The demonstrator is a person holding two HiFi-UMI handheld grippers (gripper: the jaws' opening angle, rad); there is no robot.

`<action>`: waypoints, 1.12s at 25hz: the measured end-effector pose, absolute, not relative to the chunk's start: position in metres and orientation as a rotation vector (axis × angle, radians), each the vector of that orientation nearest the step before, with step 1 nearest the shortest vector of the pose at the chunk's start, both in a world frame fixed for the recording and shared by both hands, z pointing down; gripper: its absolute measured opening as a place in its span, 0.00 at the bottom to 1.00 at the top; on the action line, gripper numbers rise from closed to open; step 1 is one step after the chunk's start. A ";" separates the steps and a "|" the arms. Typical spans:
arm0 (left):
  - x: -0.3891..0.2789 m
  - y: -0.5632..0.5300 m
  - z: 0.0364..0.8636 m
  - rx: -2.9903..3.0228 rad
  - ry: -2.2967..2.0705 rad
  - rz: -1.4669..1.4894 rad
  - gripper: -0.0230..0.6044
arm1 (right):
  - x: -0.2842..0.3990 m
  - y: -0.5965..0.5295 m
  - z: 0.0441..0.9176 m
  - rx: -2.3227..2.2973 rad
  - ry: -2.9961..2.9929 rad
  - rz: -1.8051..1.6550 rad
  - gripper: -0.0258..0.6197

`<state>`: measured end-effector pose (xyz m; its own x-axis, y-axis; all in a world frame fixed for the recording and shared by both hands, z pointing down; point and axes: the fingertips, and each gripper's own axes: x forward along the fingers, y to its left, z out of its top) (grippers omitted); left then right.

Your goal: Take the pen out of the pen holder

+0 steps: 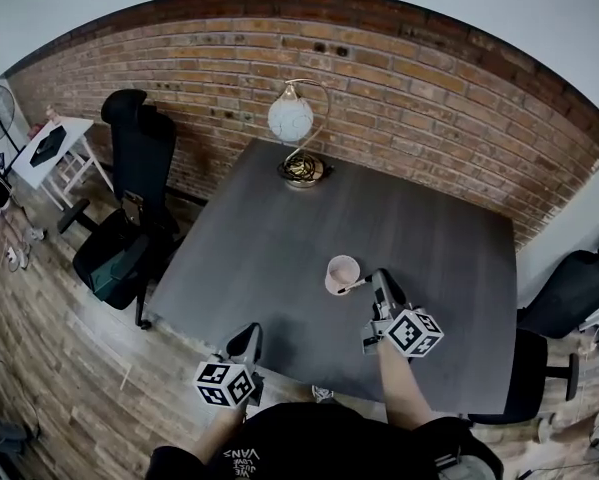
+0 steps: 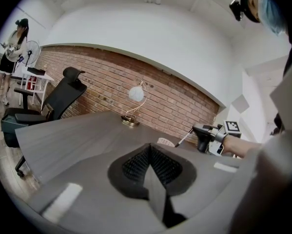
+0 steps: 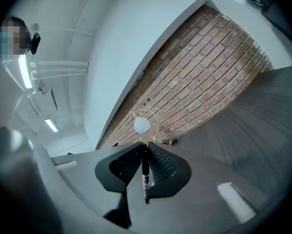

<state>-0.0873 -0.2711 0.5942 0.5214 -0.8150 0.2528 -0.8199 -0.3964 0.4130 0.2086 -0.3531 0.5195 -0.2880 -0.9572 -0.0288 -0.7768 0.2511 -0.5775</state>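
Right claw (image 3: 145,152) grips the pen (image 3: 145,177), whose far end hangs at the holder's (image 1: 341,271) rim. Dragged sideways, it could snag and topple the holder. Left claw (image 2: 149,150) is closed and empty, well apart from the holder.

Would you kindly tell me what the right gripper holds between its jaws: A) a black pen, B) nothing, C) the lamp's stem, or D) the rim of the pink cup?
A: the right gripper view shows the right gripper with its jaws closed on a black pen.
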 end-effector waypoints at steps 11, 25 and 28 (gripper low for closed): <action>-0.081 -0.258 0.591 2.334 -1.223 0.010 0.12 | 0.207 -0.302 0.523 -1.653 2.088 -0.660 0.11; -0.083 -0.230 0.594 2.390 -1.107 0.026 0.12 | 0.195 -0.230 0.536 -1.743 2.022 -0.667 0.11; -0.086 -0.224 0.593 2.403 -1.089 0.029 0.12 | 0.189 -0.216 0.539 -1.752 2.011 -0.673 0.11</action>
